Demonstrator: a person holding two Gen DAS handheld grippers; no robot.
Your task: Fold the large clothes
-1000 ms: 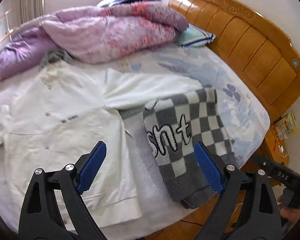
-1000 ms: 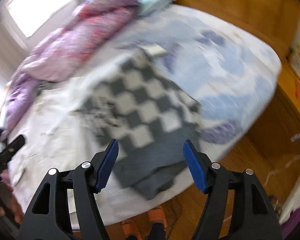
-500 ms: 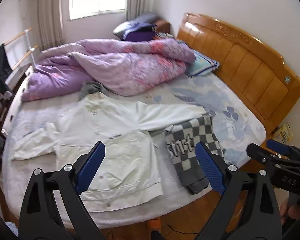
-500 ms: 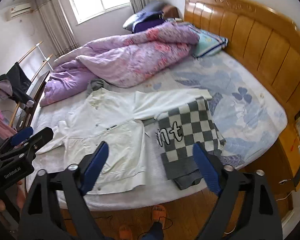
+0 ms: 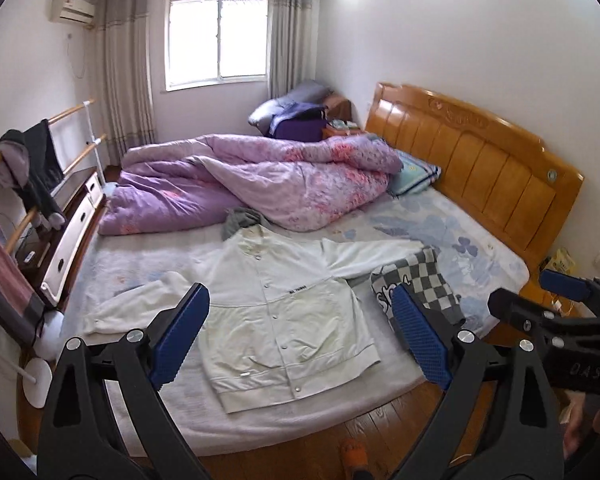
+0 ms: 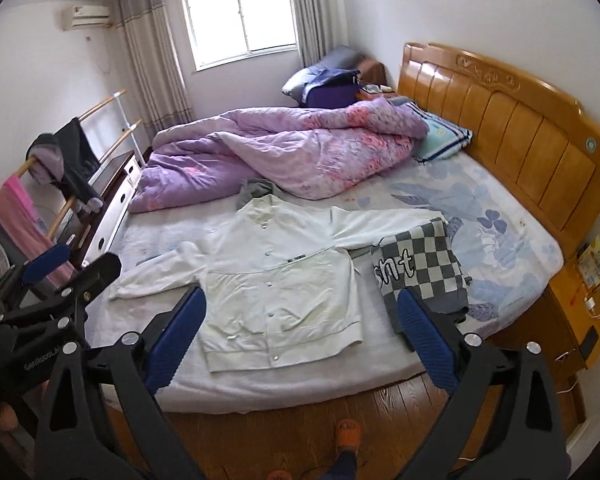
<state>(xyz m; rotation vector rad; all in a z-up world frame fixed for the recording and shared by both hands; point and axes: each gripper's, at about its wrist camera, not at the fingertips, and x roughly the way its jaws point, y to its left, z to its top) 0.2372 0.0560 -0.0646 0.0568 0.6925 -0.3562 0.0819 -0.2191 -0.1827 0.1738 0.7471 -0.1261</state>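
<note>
While both grippers hang above bed edge, left gripper fingers spread wide, nothing between; right gripper jaws opening, also empty. White jacket lies flat on mattress, front up, sleeves out to sides. Folded checkered sweater sits just beside it, overlapping one sleeve. Purple quilt bunched behind near headboard

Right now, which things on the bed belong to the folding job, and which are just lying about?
Job: white snap-front jacket, spread flat; folded checkered sweater.

Lying about: purple quilt, pillow, grey garment at the jacket's collar.
</note>
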